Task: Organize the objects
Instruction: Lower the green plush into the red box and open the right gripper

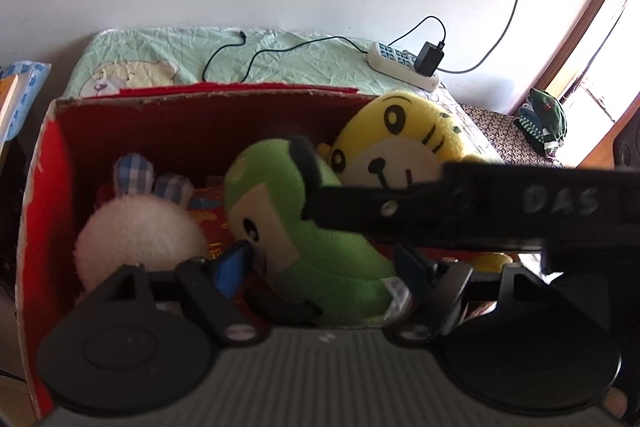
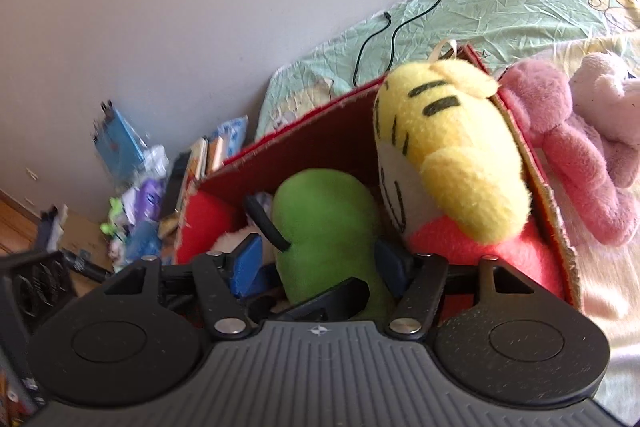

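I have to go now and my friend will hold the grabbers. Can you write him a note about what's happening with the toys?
Left gripper: jaws spread on either side of the green plush, not clearly squeezing.
Right gripper: the same, around the same toy from the other side.
In the red box: green plush, yellow tiger plush, white bunny plush.
Left to do: pink plush and pale pink plush lie on the bed outside the box.

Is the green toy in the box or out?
In. The green toy sits inside the red box, between the white bunny and yellow tiger.
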Tool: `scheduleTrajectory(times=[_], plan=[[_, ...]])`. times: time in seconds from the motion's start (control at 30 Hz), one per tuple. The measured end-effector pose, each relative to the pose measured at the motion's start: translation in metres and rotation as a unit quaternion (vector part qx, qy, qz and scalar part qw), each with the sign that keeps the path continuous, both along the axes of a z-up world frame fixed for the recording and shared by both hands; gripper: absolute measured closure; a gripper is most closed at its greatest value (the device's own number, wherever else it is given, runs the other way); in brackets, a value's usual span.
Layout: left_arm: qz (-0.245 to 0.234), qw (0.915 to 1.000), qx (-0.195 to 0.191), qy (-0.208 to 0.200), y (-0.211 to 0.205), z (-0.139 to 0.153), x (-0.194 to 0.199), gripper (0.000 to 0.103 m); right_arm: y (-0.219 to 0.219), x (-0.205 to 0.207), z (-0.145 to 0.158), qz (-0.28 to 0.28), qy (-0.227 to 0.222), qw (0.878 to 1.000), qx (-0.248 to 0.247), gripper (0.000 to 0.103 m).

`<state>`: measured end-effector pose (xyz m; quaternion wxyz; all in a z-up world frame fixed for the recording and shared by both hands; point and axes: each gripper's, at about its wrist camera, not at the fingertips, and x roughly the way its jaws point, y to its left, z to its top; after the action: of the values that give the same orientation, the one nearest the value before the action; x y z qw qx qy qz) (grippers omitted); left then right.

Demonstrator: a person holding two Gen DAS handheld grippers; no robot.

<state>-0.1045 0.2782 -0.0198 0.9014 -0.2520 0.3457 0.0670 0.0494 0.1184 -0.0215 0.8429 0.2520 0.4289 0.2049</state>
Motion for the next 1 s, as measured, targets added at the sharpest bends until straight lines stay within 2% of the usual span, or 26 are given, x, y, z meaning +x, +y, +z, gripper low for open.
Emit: scheduleTrajectory(times=[0.07, 0.23, 0.3, 0.43, 0.67, 0.8, 1.0], plan=[[-0.001, 1.0000, 0.002, 0.002, -0.002, -0.001, 0.003, 0.026, -0.002, 0.000, 0.003, 0.000, -0.001, 1.000, -0.007, 0.042], [-0.013, 0.9997, 0.020, -0.008, -0.013, 0.008, 0.010, 0.026, -0.010, 0.001, 0.001, -0.007, 0.011, 1.000, -0.022, 0.068], [-0.021, 0.9990, 0.038, -0.004, -0.019, 0.010, 0.016, 0.025, -0.018, 0.002, -0.002, -0.018, 0.023, 0.999, -0.012, 0.071], [-0.031, 0.9973, 0.066, 0.003, -0.024, 0.012, 0.025, 0.024, -0.029, 0.010, -0.012, -0.029, 0.058, 0.997, 0.029, 0.073], [-0.037, 0.9980, 0.049, 0.016, -0.012, 0.006, 0.017, 0.024, -0.018, 0.013, -0.019, -0.007, 0.099, 0.994, 0.049, 0.073], [-0.044, 0.9983, 0.035, 0.019, -0.014, 0.005, 0.010, 0.024, -0.012, 0.009, -0.016, 0.004, 0.099, 0.995, 0.034, 0.074], [-0.037, 0.9973, 0.060, 0.020, -0.024, 0.007, 0.016, 0.015, -0.023, 0.009, -0.011, -0.012, 0.086, 0.996, 0.035, 0.073]])
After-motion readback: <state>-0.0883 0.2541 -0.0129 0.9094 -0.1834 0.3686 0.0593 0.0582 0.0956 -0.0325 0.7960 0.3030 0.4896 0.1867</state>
